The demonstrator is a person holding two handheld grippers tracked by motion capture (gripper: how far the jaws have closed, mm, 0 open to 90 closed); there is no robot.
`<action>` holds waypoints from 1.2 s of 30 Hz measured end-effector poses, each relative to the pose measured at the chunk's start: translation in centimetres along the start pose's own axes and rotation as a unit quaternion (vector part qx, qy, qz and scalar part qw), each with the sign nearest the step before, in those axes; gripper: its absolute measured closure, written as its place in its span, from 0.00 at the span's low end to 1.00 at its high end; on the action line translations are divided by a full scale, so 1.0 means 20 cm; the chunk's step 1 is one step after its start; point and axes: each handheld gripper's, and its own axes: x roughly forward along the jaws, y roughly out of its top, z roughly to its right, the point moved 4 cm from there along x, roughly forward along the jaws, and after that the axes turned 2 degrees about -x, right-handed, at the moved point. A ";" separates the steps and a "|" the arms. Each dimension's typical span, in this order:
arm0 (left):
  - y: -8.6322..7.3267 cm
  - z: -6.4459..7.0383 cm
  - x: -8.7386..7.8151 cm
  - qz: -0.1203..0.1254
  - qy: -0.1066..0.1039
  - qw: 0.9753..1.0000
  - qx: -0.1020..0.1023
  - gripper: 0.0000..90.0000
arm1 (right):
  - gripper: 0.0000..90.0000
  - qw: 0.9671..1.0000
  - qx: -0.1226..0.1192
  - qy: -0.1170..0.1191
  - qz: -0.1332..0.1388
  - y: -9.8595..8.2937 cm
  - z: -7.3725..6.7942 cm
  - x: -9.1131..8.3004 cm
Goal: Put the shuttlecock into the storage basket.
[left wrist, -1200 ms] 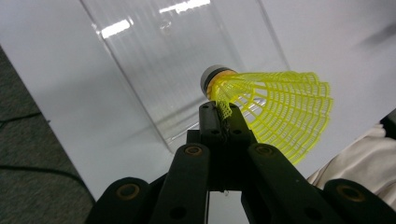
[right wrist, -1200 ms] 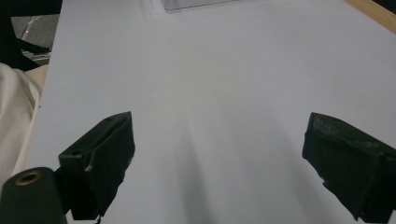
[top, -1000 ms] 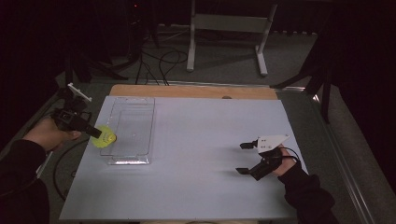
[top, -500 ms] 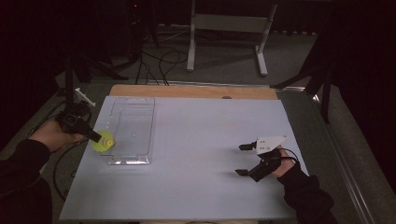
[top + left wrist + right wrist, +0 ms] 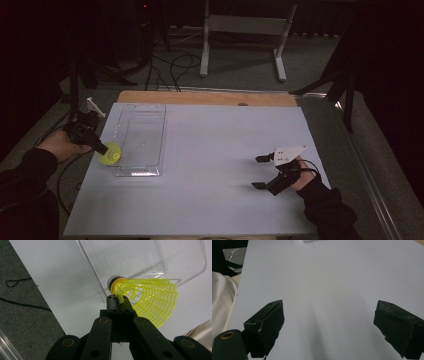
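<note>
A yellow shuttlecock (image 5: 110, 153) with a mesh skirt and a grey-white cork tip hangs at the left rim of a clear plastic tray (image 5: 150, 107). My left gripper (image 5: 101, 148) is shut on the skirt's edge. In the left gripper view the shuttlecock (image 5: 147, 296) lies sideways, cork toward the clear tray (image 5: 160, 257), pinched by my left gripper (image 5: 117, 300). At the table's right, my right gripper (image 5: 261, 172) is open over bare white surface. The right gripper view has my right gripper (image 5: 329, 325) holding nothing, its jaws wide apart.
The white table top (image 5: 215, 150) has a wooden strip along its far edge. Cables and a metal stand (image 5: 245, 25) sit on the dark floor beyond. A pale sleeve (image 5: 222, 295) lies at the left edge of the right gripper view.
My left gripper has drifted slightly left and toward the near end of the tray with the shuttlecock. The right gripper has stayed put.
</note>
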 end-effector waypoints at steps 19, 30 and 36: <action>0.03 0.04 0.05 0.010 0.035 0.999 0.027 0.39 | 0.11 1.000 0.008 0.005 0.003 -0.01 0.00 0.00; 0.07 0.15 0.00 0.058 -0.001 0.996 0.071 0.00 | 0.11 1.000 0.014 -0.003 0.009 -0.02 0.00 0.00; 0.09 0.23 0.00 0.104 0.004 0.988 0.113 0.00 | 0.11 1.000 0.016 -0.010 0.016 -0.04 0.00 -0.01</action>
